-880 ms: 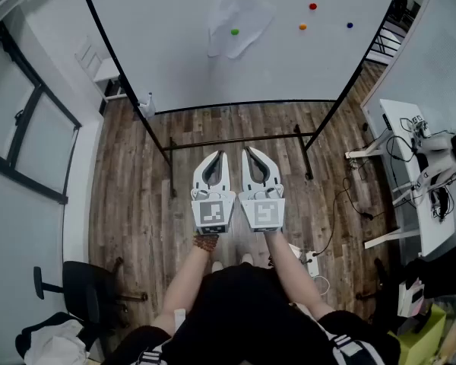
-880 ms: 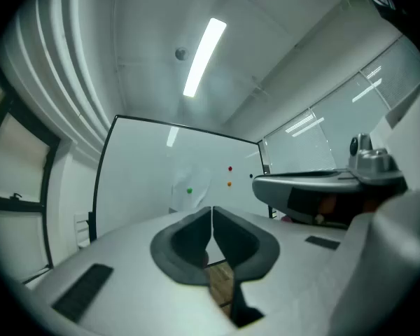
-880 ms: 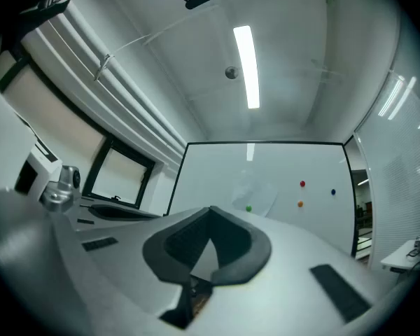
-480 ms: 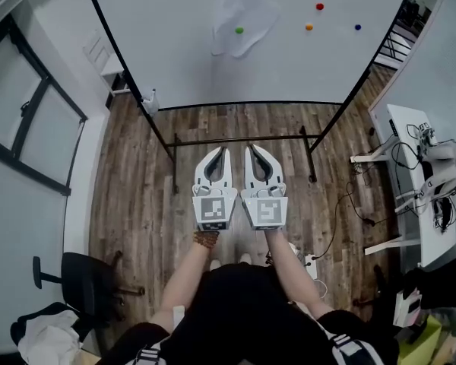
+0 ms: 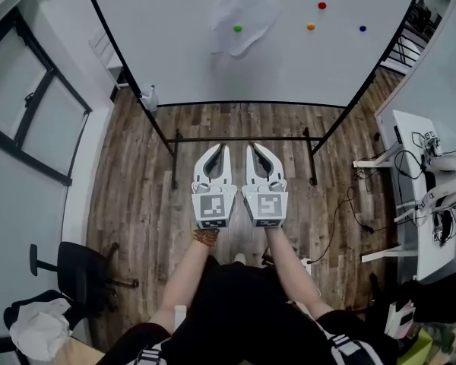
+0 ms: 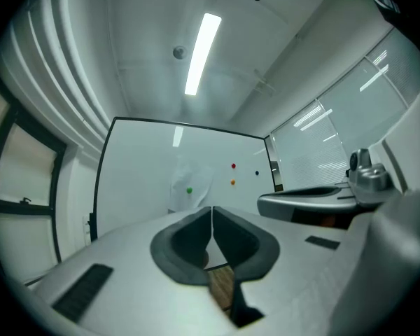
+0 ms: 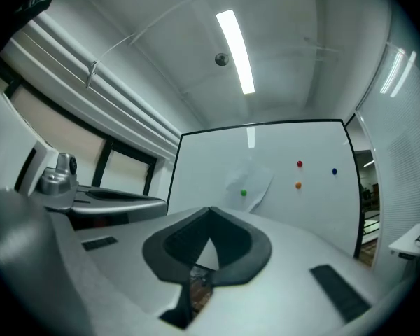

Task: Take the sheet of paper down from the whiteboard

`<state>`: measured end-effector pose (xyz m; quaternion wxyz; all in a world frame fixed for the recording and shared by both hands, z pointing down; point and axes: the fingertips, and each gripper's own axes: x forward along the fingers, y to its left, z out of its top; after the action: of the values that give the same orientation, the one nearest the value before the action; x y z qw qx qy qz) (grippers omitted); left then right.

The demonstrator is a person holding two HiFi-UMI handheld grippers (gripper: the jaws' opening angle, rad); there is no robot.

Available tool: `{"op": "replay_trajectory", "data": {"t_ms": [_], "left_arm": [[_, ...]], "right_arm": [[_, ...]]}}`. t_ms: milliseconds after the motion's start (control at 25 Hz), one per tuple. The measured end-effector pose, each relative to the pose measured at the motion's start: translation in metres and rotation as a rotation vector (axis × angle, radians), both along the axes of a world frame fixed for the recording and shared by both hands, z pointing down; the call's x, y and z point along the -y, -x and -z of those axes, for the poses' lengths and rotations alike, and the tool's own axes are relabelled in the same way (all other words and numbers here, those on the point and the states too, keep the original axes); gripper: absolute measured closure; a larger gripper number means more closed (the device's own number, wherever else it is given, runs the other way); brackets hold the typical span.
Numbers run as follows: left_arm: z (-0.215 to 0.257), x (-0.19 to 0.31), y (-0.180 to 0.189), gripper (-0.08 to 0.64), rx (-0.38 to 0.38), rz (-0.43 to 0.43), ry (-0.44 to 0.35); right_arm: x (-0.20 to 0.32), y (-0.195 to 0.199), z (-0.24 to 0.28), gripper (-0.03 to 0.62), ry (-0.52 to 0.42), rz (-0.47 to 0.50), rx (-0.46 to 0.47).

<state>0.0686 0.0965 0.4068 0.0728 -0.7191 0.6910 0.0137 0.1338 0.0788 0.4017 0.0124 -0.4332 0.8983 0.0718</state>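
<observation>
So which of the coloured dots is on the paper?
The green magnet: it alone sits on the sheet of paper. The red magnet, orange magnet and blue magnet sit on bare whiteboard to its right.

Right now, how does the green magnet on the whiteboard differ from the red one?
The green magnet pins the sheet of paper to the whiteboard; the red magnet sits on bare board, holding nothing. In the head view the green magnet lies left of and lower than the red magnet. Besides colour, they look alike: small round dots on the same board.
</observation>
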Motion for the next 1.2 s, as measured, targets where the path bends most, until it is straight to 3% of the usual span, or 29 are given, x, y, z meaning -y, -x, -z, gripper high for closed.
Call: {"op": "replay_trajectory", "data": {"t_ms": [240,440,560,1200], "left_arm": [[-0.013,0.008,0.001,0.543,0.024,0.02,0.051],[-0.016,0.027,0.009,0.546,0.015,-0.002,0.036],[-0.017,0.041,0.017,0.546,-0.035,-0.019,0.025],[-0.017,0.128,0.101,0.546,-0.112,-0.126,0.019]], "right_arm": [[0.014,-0.01,-0.011,0.594,0.019,-0.024,-0.01],[0.031,-0.004,-0.02,0.594,0.015,-0.032,-0.026],[0.044,0.006,-0.021,0.594,0.005,-0.029,-0.029],[0.123,0.075,-0.009,0.594,-0.011,-0.123,-0.078]]}}
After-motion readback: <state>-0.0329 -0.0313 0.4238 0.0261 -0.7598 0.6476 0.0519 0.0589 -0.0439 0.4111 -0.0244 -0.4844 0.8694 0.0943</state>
